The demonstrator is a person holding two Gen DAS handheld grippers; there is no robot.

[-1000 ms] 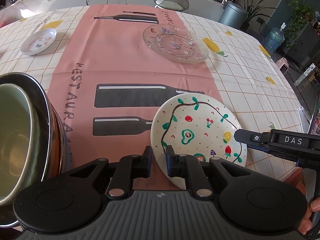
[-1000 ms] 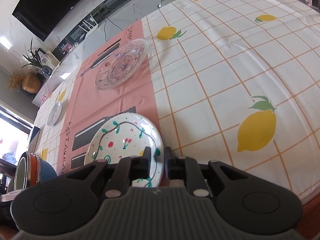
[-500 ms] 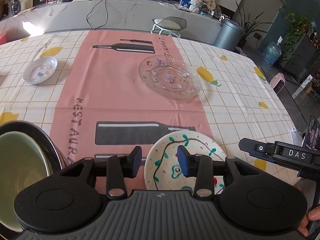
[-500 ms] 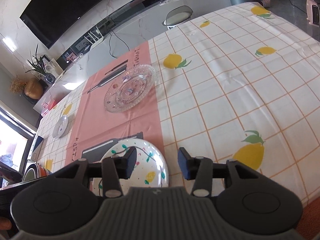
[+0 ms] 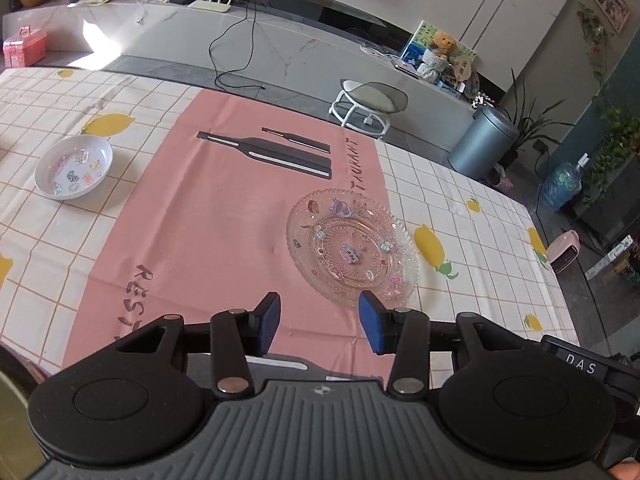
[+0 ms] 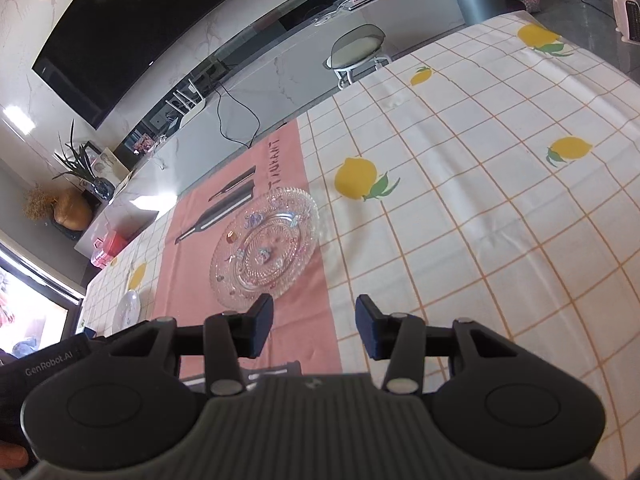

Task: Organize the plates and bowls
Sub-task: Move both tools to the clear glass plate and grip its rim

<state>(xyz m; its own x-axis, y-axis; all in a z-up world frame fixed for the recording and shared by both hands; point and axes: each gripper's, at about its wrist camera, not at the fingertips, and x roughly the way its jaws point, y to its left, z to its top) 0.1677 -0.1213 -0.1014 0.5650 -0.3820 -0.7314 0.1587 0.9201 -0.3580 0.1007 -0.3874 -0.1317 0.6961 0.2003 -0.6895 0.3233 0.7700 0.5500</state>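
Note:
A clear glass plate [image 5: 352, 246] with small stickers lies on the pink runner, just beyond my left gripper [image 5: 320, 324]. Its jaws are opening and nothing is between them. In the right wrist view the same glass plate [image 6: 266, 252] lies ahead and to the left of my right gripper [image 6: 314, 330], which is open and empty above the cloth. A small white dish [image 5: 74, 166] sits far left on the checked cloth, also seen as a small white dish [image 6: 129, 306] edge-on. The painted white plate is hidden under the gripper bodies.
The pink runner [image 5: 224, 232] crosses a lemon-print tablecloth [image 6: 480, 200]. A bowl's rim [image 5: 10, 408] shows at the lower left corner. Beyond the table's far edge stand a stool [image 5: 368, 100] and a grey bin [image 5: 486, 144]. A hand [image 6: 12, 456] holds the left gripper.
Both grippers let go of the painted white plate's rim, opened, and lifted away. The plate slipped out of view beneath them and the glass plate now lies just ahead.

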